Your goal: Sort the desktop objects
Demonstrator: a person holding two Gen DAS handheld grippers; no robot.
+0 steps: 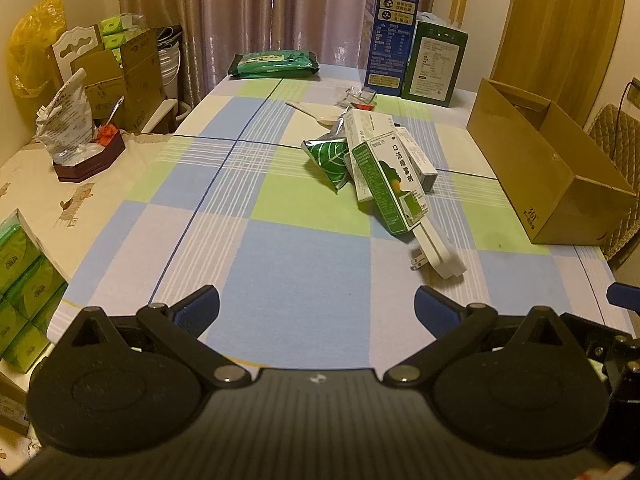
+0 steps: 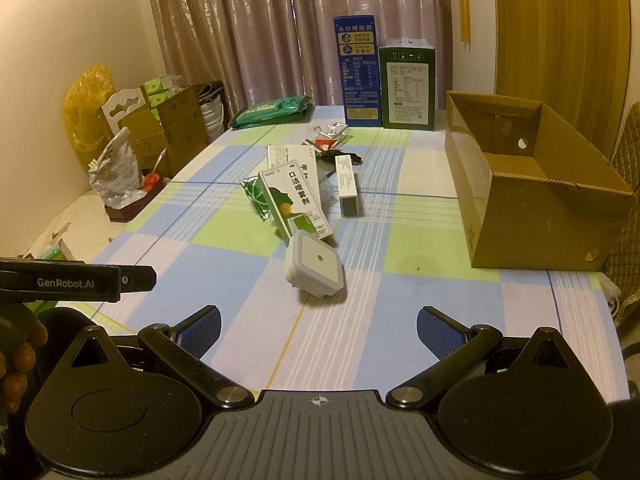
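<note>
A pile of small things lies mid-table: a green and white spray box [image 1: 394,184] [image 2: 298,200], a green leaf-print sachet [image 1: 330,160] [image 2: 254,196], a narrow white box [image 2: 347,186], a white plug night light [image 1: 436,250] [image 2: 314,266], a white spoon [image 1: 314,112] and small wrappers [image 2: 330,138]. An open brown cardboard box [image 1: 548,168] [image 2: 528,196] stands at the right. My left gripper [image 1: 318,310] is open and empty above the near table edge. My right gripper [image 2: 318,328] is open and empty, just short of the night light.
A tall blue carton [image 2: 358,72] and a green carton [image 2: 408,84] stand at the far edge, with a green wipes pack [image 1: 274,64] to their left. Green tissue packs [image 1: 20,280], a dark tray with a bag [image 1: 80,148] and cardboard boxes [image 1: 120,76] crowd the left side.
</note>
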